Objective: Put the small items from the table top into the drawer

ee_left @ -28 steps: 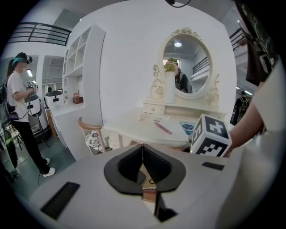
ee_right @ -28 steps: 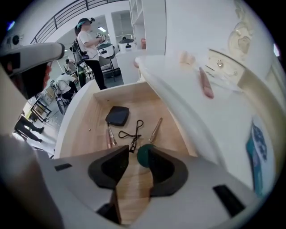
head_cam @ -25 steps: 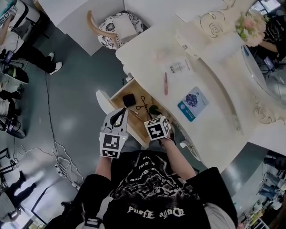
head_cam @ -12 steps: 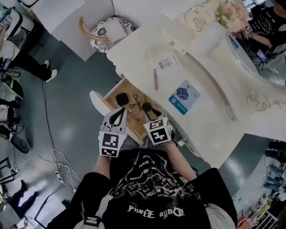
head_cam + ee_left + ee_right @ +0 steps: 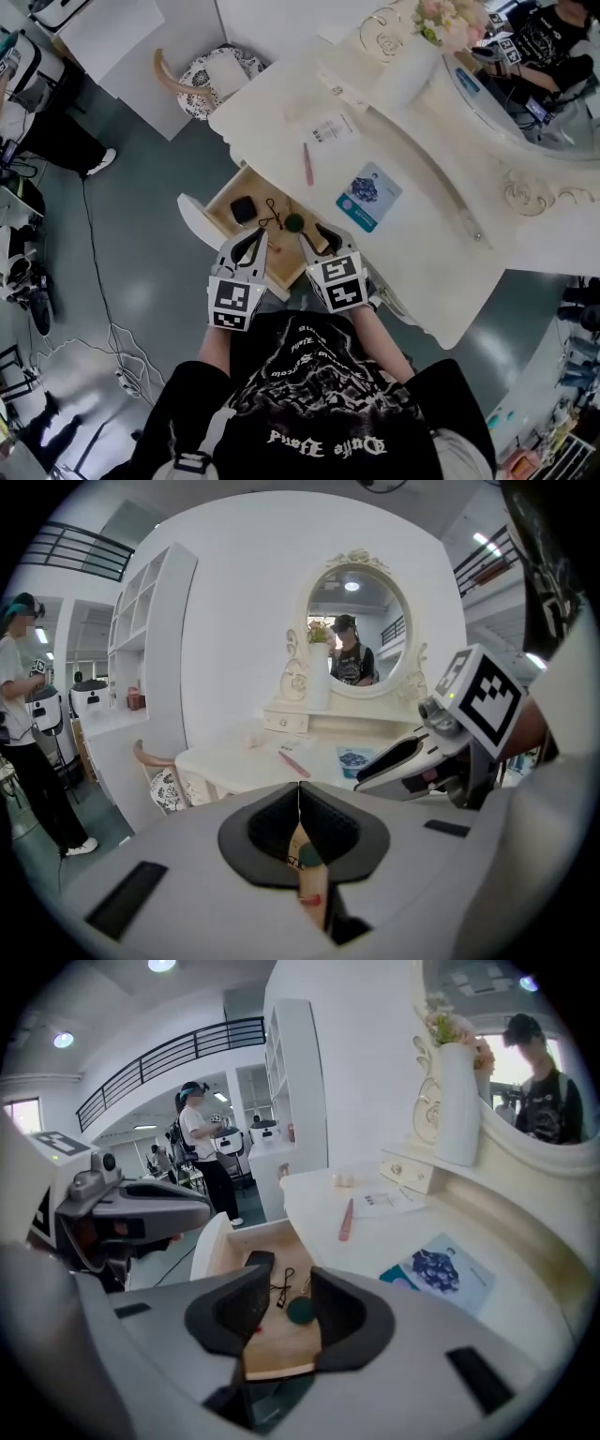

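Right gripper view: the right gripper has its jaws well apart with nothing between the pads. Through the gap shows the floor of the open drawer. A second ago the head view had this gripper low inside the drawer, right over a dark green round item. Now it has lifted clear, and the item lies loose on the wood near a black wire loop and a black block. I judge that piece delivered and the hand free for the next one.

The left gripper is closed pad to pad on nothing. It hovers just beside the drawer's near edge and seems to take no part in this step.

Further out on the table top, a pink stick lies closest to the drawer. Past it is a white printed sheet, and to the right a teal-edged card. These are still to be moved — the stick looks like the easiest reach.

As for writing, the sheet carries a dark block of lines too small to read. The card shows a dark blue picture and no words I can make out. Each gripper's cube bears only black-and-white square markers. The ornate lettering on the person's shirt is upside down in the head view — I would not trust a reading.
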`<control>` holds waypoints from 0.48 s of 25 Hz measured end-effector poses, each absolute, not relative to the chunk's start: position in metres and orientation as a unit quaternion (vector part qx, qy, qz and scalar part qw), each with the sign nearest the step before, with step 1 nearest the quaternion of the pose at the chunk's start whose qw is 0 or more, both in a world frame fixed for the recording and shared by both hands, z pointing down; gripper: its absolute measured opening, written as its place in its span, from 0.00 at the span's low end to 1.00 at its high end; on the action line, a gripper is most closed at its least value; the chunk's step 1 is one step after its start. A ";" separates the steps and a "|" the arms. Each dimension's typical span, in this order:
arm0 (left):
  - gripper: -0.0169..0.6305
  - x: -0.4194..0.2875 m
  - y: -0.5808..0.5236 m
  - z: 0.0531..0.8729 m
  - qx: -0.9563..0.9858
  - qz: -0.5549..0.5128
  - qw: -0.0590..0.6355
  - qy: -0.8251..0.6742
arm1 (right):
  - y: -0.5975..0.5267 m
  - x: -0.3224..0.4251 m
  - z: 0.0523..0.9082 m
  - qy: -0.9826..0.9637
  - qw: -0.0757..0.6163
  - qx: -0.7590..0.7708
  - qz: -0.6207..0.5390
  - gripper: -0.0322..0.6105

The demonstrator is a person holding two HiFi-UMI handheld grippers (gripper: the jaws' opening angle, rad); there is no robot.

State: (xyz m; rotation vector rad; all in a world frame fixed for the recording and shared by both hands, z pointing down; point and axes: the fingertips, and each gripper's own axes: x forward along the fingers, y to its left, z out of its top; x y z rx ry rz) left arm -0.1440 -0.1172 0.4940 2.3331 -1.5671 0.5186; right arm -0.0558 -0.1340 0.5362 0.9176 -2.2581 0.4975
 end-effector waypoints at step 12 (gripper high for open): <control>0.05 -0.109 -0.115 0.481 0.817 0.153 0.141 -0.538 | -0.134 -0.012 0.508 -0.864 0.276 0.386 0.168 0.21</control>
